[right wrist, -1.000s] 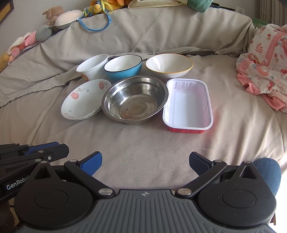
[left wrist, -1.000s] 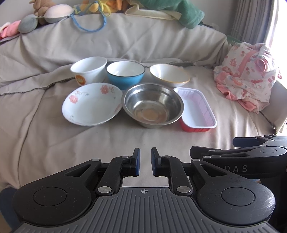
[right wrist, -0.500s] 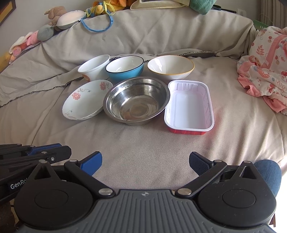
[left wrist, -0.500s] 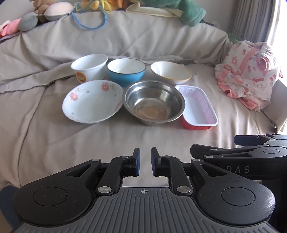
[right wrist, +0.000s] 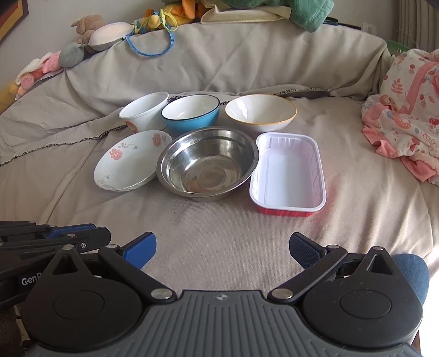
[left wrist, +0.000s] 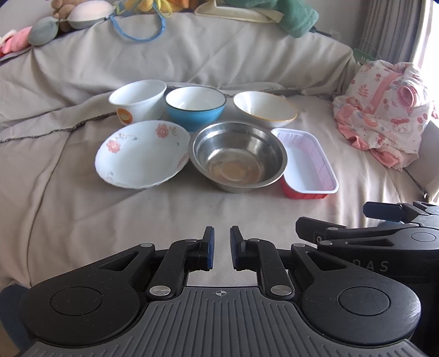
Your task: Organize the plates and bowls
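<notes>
Left wrist view: left claw (left wrist: 221, 248) sits bottom centre of frame, jaws drawn in to a narrow slit, nothing between the pads, hanging over bare cover short of the dishes. Right claw body pokes in at the lower right edge.

Right wrist view: right claw (right wrist: 222, 248) bottom centre, jaws spread wide, empty, also over bare cover. Left claw's body shows at the lower left edge.

Outward from the claws, mid-frame, all the dishes sit on a sofa draped in a beige cover (right wrist: 219, 233), in two rows:
- Near row: floral plate (right wrist: 130, 160) left, steel bowl (right wrist: 208, 162) centre, white-lined red tray (right wrist: 288, 175) right. Plate rim and steel bowl rim look to touch or overlap; tray is just beside the bowl.
- Far row: white cup-shaped bowl (right wrist: 144, 111) left, blue bowl (right wrist: 190, 112) centre, white bowl with yellow rim (right wrist: 260, 112) right, packed close.

Upper frame: soft toys (right wrist: 90, 35) and a green towel (right wrist: 296, 11) along the sofa back; pink floral garment (right wrist: 406, 118) at right edge.

Progress, my read: not started. Nothing nested or stacked, every dish stands alone and empty, neither claw touches one. All of the sorting is left: likely nest the bowls, then group plate and tray. Right claw is set to grab; left would need to open first.
</notes>
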`<state>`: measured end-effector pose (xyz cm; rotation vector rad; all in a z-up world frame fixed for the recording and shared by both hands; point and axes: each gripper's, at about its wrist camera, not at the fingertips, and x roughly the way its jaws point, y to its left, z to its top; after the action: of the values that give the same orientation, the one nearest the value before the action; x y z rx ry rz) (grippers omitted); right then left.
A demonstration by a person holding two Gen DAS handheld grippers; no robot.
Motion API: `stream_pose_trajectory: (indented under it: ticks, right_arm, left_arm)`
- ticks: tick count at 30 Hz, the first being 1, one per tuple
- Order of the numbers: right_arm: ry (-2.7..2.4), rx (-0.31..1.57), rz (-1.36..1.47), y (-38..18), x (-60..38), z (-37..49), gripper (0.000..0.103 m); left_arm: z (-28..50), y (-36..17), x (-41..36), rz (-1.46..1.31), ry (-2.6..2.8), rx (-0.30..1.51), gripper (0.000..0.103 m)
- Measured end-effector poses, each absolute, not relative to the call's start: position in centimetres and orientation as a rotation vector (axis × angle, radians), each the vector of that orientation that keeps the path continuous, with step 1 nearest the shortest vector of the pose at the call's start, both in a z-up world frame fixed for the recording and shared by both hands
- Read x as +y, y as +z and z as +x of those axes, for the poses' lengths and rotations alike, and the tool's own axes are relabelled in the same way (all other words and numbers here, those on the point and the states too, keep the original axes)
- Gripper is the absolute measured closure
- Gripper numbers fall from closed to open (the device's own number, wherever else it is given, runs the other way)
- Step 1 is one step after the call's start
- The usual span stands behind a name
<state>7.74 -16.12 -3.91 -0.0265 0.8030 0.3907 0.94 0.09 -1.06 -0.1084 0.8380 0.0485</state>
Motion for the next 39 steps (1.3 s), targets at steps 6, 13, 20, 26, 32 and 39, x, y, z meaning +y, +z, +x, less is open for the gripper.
stream_pose_trajectory:
  ticks: [6, 13, 20, 26, 32, 39]
  right_arm:
    - [0.307, 0.75, 0.13, -3.2, -21.3, 12.1, 0.0]
    - [0.0, 0.813, 0.221, -7.0, -26.6, 20.6, 0.0]
    - [0.1, 0.916, 0.205, -10.0, -26.5, 27.2, 0.0]
    - [0.224, 0.973, 0.351, -13.1, -26.6, 29.1, 0.013]
    - [0.367, 1.009, 0.434, -14.6, -26.2, 29.8, 0.043]
    - [0.41, 0.989, 0.425, -14.1, -27.9, 30.6, 0.044]
  left_arm:
    - [5.2, -2.4, 0.2, -0.293, -0.116, 0.874, 0.085]
    - [14.8, -1.8, -3.5, -0.265, -0.306, 0.843, 0.085]
    - [26.5, -3.6, -4.0, -0.271, -0.253, 0.954, 0.085]
    - [32.1, -6.5, -3.7, -0.226, -0.187, 1.047, 0.086]
    - [33.8, -7.8, -5.3, -0.157, -0.19, 1.107, 0.086]
    - [35.2, -9.0, -8.0, -0.189, -0.226, 1.157, 0.082]
